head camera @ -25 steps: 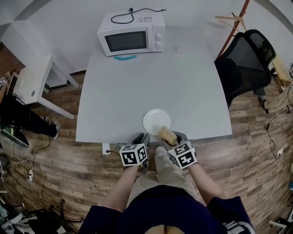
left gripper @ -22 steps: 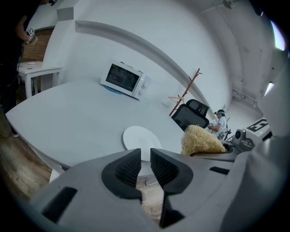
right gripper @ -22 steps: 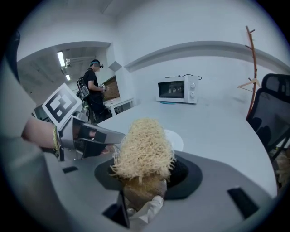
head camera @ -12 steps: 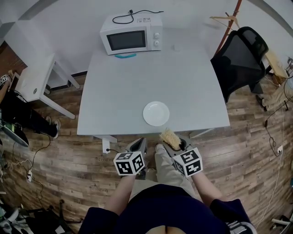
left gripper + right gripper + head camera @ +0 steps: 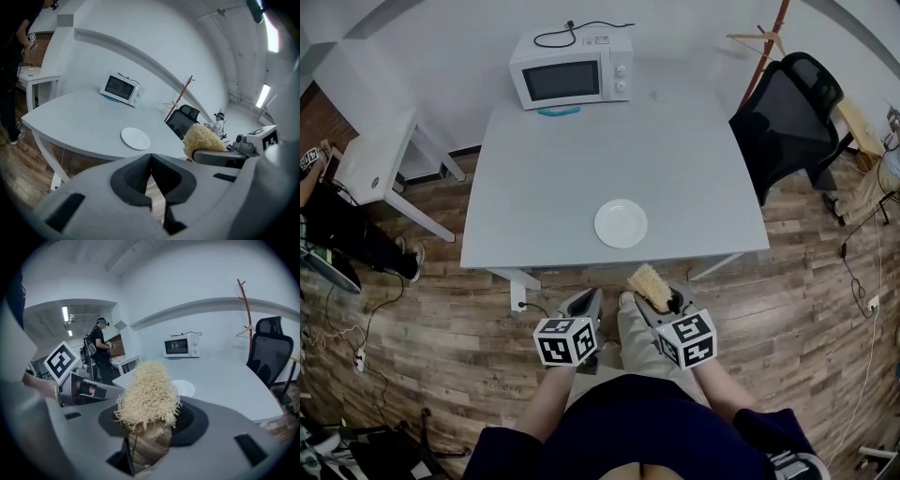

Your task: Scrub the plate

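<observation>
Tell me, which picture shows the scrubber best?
The right gripper view: the scrubber fills the middle, clamped in the right gripper. The head view shows it small, from above; the left gripper view shows just its fuzzy end.

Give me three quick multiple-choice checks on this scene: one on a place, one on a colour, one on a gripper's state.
1. Where is the plate?
A) on the table, near its front edge
B) at the table's far edge
C) off the table

2. What colour is the plate?
A) blue
B) white
C) black

3. What is the right hand-held gripper holding?
A) nothing
B) a cup
C) a straw-coloured scrubber

1 A: it lies flat on the grey top, on the side nearest the person.
2 B: it shows plain white in the head view.
3 C: its jaws clamp the scrubber's base.
</observation>
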`<action>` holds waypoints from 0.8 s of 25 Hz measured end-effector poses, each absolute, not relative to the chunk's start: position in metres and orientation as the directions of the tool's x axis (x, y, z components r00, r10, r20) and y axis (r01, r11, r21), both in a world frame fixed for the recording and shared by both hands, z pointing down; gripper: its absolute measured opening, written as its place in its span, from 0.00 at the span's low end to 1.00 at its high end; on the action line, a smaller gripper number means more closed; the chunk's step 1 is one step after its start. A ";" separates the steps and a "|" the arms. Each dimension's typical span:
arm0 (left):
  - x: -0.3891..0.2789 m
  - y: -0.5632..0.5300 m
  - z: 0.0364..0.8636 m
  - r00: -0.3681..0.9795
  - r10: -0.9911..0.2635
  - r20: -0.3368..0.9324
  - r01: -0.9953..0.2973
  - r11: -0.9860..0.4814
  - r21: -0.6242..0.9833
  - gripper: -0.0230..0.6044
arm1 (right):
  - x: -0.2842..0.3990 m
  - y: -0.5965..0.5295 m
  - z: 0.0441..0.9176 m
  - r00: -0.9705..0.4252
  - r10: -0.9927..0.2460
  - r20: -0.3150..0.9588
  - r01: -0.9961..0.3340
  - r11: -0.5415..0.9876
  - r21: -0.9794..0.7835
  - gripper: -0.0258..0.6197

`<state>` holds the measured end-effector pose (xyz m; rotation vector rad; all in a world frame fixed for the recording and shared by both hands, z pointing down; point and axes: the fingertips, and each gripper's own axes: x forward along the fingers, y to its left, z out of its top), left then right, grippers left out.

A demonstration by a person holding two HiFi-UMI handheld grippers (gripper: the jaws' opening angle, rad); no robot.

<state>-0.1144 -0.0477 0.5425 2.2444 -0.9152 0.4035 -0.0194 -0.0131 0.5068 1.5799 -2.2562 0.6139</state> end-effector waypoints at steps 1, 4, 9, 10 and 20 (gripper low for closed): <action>-0.114 -0.046 0.542 0.707 -0.502 0.499 -0.707 -0.527 0.471 0.07 | -0.019 -0.012 0.506 -0.340 -0.805 0.487 -0.940 0.297 -0.166 0.32; -0.114 -0.044 0.539 0.708 -0.507 0.492 -0.706 -0.529 0.470 0.07 | -0.017 -0.010 0.503 -0.336 -0.814 0.474 -0.942 0.290 -0.171 0.32; -0.113 -0.042 0.534 0.712 -0.515 0.477 -0.702 -0.532 0.473 0.07 | -0.016 -0.009 0.500 -0.334 -0.823 0.458 -0.942 0.282 -0.181 0.32; -0.112 -0.042 0.533 0.712 -0.517 0.475 -0.702 -0.533 0.473 0.07 | -0.016 -0.009 0.500 -0.336 -0.824 0.456 -0.942 0.284 -0.181 0.32; -0.109 -0.042 0.527 0.719 -0.522 0.458 -0.695 -0.541 0.474 0.07 | -0.017 -0.014 0.492 -0.342 -0.835 0.431 -0.940 0.295 -0.173 0.32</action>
